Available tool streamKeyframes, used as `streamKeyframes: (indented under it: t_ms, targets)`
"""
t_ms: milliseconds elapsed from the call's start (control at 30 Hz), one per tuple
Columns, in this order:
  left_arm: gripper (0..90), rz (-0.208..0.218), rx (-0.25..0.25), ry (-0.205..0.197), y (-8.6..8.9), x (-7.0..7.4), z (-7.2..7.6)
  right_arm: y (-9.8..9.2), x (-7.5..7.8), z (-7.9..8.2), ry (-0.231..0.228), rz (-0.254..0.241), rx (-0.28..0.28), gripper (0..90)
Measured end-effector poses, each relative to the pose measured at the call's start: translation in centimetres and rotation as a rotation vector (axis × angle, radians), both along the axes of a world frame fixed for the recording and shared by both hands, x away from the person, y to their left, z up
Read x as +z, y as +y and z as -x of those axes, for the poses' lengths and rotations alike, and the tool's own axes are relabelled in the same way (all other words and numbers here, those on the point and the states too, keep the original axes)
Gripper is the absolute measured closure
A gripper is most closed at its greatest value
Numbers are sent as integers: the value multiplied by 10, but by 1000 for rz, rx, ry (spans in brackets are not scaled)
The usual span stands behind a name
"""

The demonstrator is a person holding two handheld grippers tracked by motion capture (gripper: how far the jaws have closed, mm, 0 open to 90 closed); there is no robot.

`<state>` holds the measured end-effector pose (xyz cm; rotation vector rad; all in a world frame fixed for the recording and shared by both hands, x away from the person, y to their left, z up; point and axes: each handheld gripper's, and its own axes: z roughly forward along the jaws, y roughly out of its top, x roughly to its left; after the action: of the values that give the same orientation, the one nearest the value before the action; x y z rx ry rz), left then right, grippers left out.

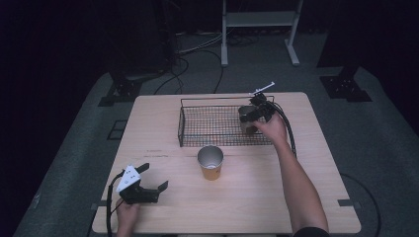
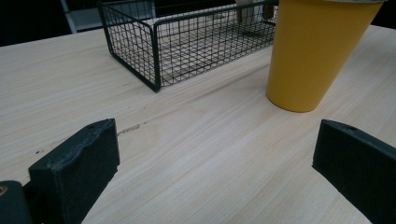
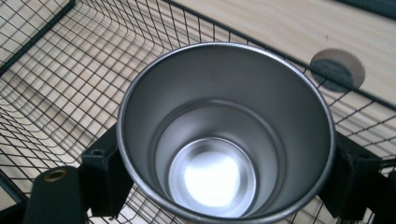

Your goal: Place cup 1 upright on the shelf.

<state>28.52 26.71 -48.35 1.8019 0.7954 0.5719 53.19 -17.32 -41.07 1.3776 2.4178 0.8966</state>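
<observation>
High view first, from the biggest thing down: the pale wooden table (image 1: 163, 123) carries a black wire basket (image 1: 197, 126) set toward its twelve o'clock edge, long side across, within easy reach of the right arm. At the basket's three o'clock end the right gripper (image 1: 254, 114) holds a steel cup (image 1: 245, 120) upright inside the wire walls; whether the base has met the mesh floor I cannot tell. Right gripper view looks straight down into that steel cup (image 3: 224, 135), and the two black jaws stand at nine and three o'clock of it, pressed against its outer wall, so it hangs level with its mouth up and would probably land standing. My guess is that the cups are being gathered into the basket, one at a time. A yellow cup (image 1: 211, 163) with a metal lining waits upright on the bare wood at the basket's six o'clock, just outside the near wire. The left gripper (image 1: 148, 185) rests low at the table's seven o'clock; left gripper view has its jaws spread wide with nothing between them, aimed at the yellow cup (image 2: 313, 51), likely the next pick.
</observation>
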Motion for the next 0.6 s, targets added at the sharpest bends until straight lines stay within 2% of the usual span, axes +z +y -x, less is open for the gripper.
streamKeyframes:
  t_ms: [600]
  targets:
    - [0,1,-1,0,0,0,0,9,-10,-2,23,62,5,171]
